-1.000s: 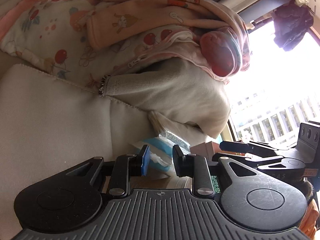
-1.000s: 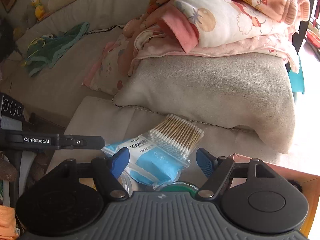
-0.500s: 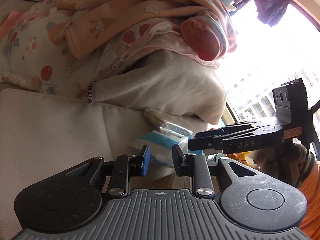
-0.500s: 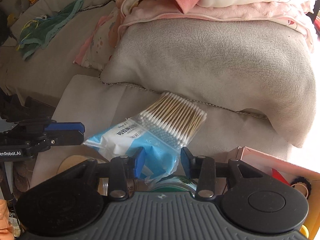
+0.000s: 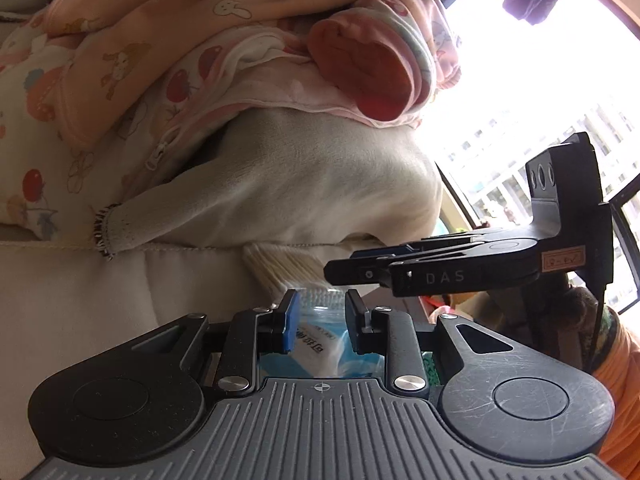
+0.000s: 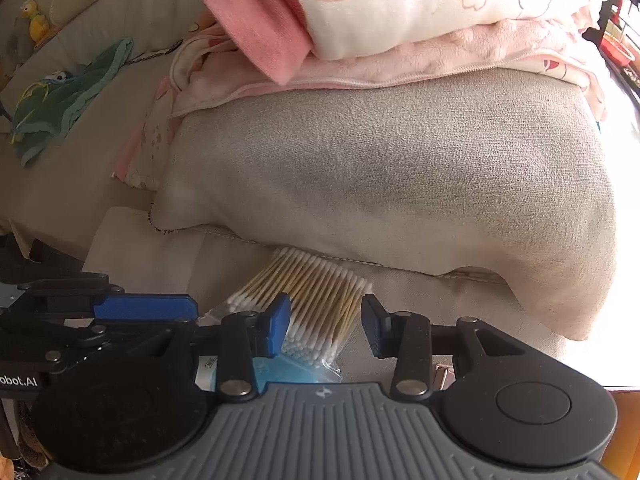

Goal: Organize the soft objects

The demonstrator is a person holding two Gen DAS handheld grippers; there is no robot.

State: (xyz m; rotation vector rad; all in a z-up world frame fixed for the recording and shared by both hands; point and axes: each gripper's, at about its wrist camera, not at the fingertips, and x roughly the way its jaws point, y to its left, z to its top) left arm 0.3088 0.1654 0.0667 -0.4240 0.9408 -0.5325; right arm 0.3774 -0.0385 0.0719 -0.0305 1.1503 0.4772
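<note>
Your right hand-held gripper (image 6: 325, 326) | jaws just narrowed, straddling clear bag of wooden cotton swabs (image 6: 316, 304), no grip visible | your left hand-held gripper (image 5: 318, 326) | narrow, unclamped over blue-white packet (image 5: 320, 344)

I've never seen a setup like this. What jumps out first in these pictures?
Probably the bag of cotton swabs lying on the beige sofa, right between the blue-padded fingers of the right tool. Behind it a big grey cushion carries a heap of pink children's clothes.
</note>
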